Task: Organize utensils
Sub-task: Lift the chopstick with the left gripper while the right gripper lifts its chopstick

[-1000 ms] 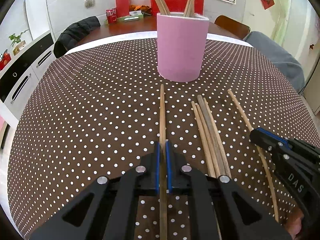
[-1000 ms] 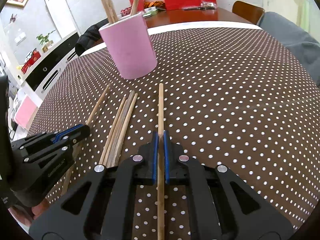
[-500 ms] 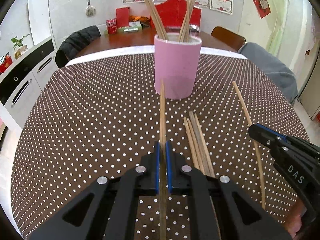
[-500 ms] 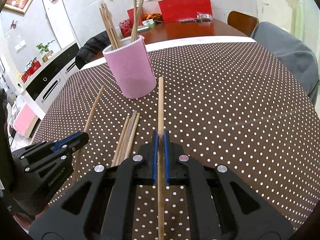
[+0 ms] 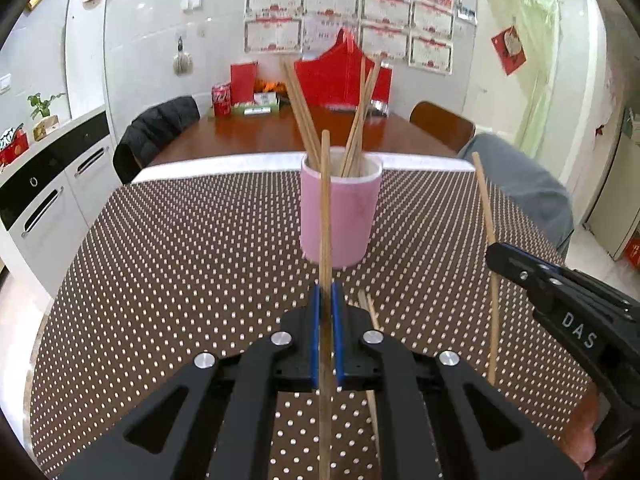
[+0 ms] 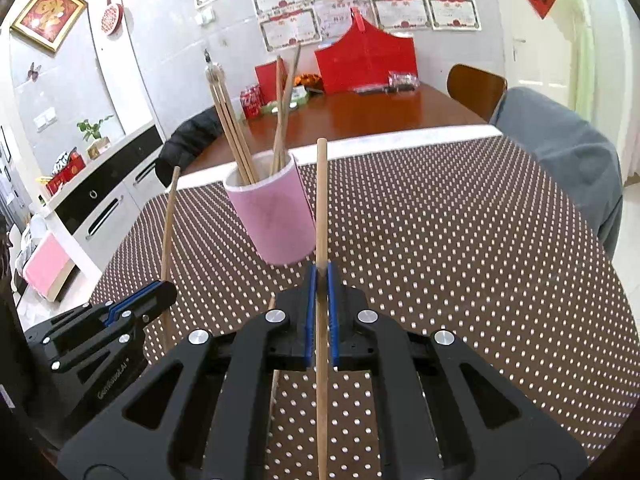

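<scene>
Two wooden chopsticks are held clear of a polka-dot counter (image 5: 168, 264), one in each pair of tongs, with a pink holder (image 5: 340, 208) standing just ahead. The left tongs (image 5: 327, 300) are clamped on the left chopstick (image 5: 325, 200); the right tongs (image 6: 319, 280) are clamped on the right chopstick (image 6: 321, 200). In both, the blue pads are pressed together with only the stick between them, and it is gripped partway along its length, so that a long front section juts forward and the rest trails back under the tongs.

Several chopsticks (image 5: 298, 108) are already stood in the holder, fanned against its rim. A few loose chopsticks (image 5: 370, 308) are left lying on the counter just behind the left tongs, largely hidden by them.

The sticks are judged to be light, stiff and smooth. Little force should be needed to carry them, but a round, slick shaft can be expected to swivel or slide between flat pads if knocked. A hold nearer the middle, as here, is thought to keep the stick balanced; a hold at the very end would let the far tip droop. The holder looks light and tall enough to be tipped if a tip is driven against its wall, and the sticks inside it could be jostled, so entry from above the opening is judged the safer course.
</scene>
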Demonstrator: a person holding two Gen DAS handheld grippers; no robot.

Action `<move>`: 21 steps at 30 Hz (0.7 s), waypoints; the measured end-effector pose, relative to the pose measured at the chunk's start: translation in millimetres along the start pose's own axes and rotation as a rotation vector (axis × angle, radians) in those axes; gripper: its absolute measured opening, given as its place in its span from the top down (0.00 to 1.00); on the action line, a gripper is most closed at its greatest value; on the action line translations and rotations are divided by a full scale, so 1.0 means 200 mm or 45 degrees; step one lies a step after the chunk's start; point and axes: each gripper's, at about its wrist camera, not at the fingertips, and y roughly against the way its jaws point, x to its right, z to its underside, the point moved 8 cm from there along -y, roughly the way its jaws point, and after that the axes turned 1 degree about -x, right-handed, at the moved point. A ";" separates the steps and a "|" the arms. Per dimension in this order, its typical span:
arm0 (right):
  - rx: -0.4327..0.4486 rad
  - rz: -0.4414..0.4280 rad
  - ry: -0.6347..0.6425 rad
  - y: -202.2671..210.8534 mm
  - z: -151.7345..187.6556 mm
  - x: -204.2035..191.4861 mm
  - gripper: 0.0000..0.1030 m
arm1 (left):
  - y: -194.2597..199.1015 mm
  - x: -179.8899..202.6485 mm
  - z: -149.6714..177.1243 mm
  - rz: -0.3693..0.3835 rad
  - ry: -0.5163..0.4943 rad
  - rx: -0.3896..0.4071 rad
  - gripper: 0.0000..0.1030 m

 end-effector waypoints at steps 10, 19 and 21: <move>0.140 -0.026 0.035 0.11 -0.21 -0.09 0.94 | 0.12 0.01 -0.21 0.007 -0.010 0.148 0.93; 0.288 -0.055 0.053 0.19 -0.43 -0.18 0.94 | 0.23 0.03 -0.41 -0.009 -0.032 0.269 0.93; 0.317 -0.056 0.050 0.20 -0.48 -0.18 0.94 | 0.26 0.03 -0.48 -0.013 -0.029 0.304 0.93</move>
